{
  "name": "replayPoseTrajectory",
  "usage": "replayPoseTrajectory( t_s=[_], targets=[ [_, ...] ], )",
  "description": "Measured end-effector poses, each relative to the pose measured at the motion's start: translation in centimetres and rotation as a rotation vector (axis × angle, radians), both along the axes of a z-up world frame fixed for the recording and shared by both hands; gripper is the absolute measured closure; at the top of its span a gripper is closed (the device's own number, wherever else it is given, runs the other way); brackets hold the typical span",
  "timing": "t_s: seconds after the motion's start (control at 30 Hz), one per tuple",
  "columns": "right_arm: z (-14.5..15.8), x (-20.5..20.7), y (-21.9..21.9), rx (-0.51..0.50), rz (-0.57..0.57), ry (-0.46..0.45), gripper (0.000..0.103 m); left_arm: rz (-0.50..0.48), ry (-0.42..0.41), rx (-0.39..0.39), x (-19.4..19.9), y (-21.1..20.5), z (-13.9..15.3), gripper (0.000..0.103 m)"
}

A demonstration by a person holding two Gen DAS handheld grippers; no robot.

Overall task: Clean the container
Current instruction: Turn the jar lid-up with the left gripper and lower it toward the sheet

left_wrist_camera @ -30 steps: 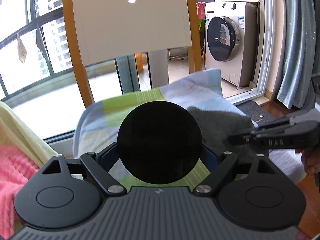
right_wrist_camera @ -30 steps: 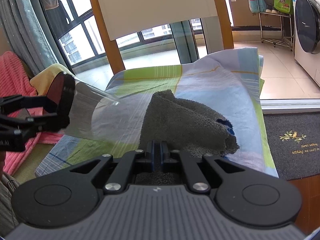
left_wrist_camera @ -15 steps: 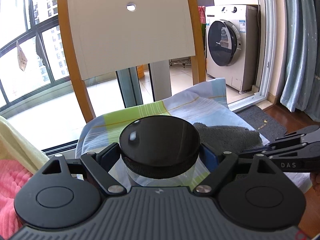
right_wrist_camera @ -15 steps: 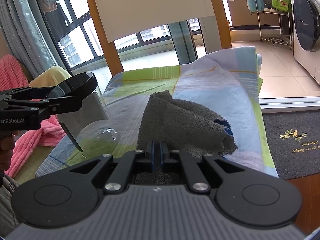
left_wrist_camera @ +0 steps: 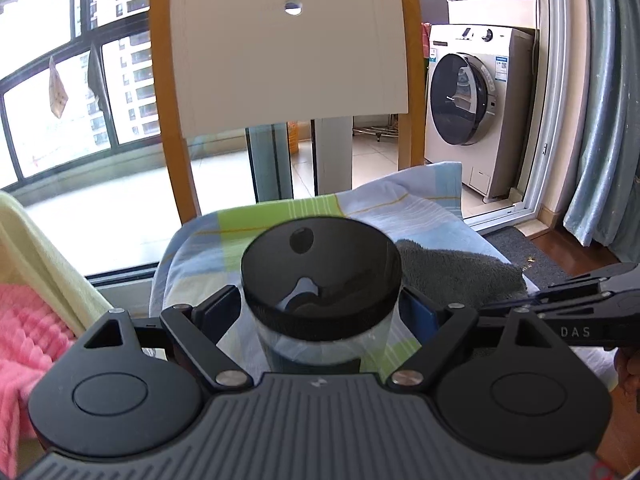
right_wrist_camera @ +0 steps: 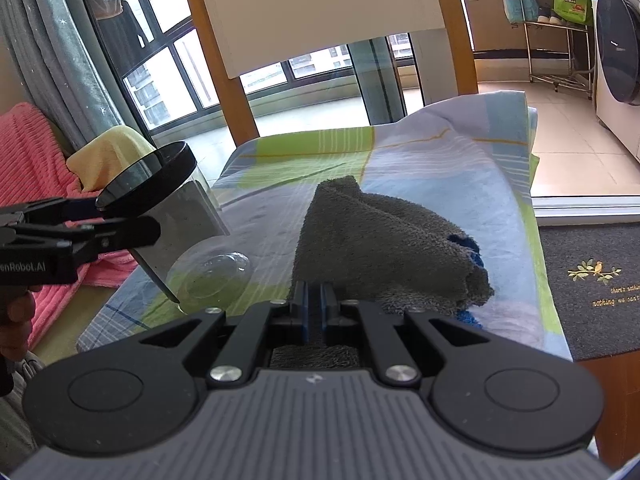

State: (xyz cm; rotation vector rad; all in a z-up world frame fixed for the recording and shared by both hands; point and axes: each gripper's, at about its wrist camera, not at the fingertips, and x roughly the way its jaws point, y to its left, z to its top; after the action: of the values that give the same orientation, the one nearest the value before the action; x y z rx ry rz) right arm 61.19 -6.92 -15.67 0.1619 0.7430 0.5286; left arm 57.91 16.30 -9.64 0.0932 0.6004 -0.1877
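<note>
Presently the left tongs (right_wrist_camera: 120, 224) pinch the jar (right_wrist_camera: 176, 216) by its lid, tilted, base toward the cloth (right_wrist_camera: 380, 240). Right tongs (right_wrist_camera: 314, 312), pressed together on that cloth, sit just right of the jar.

Clear, black-lidded container (right_wrist_camera: 176, 216) tilted, base on the striped cloth (right_wrist_camera: 400, 152); beside grey towel (right_wrist_camera: 376, 240)

Left gripper (left_wrist_camera: 320, 312) clamps a jar at its sides; right gripper (right_wrist_camera: 314, 304) is pinched nearly closed.

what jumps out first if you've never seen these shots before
First, the clear container with its black lid, clamped at the lid by the left tongs and tilted over the striped cloth. Next, the grey towel heaped mid-cloth, its near edge pinched in the right tongs. Behind stands a wooden chair back.
</note>
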Motion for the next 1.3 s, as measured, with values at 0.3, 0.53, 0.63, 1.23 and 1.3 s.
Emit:
replayPoseTrajectory(
  t_s=[0.3,0.53,0.63,1.23,1.3],
  targets=[
    [0.0,-0.2,0.2,-0.03,-0.016,0.004,0.098,-0.005,0.067,0.025,0.1,-0.8,-2.6,0.034],
    [-0.5,0.3,0.3,-0.063,-0.046,0.018,0.098,-0.01,0.119,0.045,0.1,-1.4,-4.6,0.043],
    [-0.8,0.6,0.5,-0.07,-0.051,0.027,0.098,-0.019,0.128,0.039,0.3,-1.6,-5.0,0.043],
    [1.4,-1.0,0.6,-0.03,-0.127,0.034,0.098,0.044,0.194,-0.007,-0.3,-1.4,-4.5,0.017],
    [1.9,-1.8,0.5,-0.032,-0.129,0.037,0.098,0.061,0.195,-0.01,-0.9,-1.3,-4.1,0.015]
  ],
)
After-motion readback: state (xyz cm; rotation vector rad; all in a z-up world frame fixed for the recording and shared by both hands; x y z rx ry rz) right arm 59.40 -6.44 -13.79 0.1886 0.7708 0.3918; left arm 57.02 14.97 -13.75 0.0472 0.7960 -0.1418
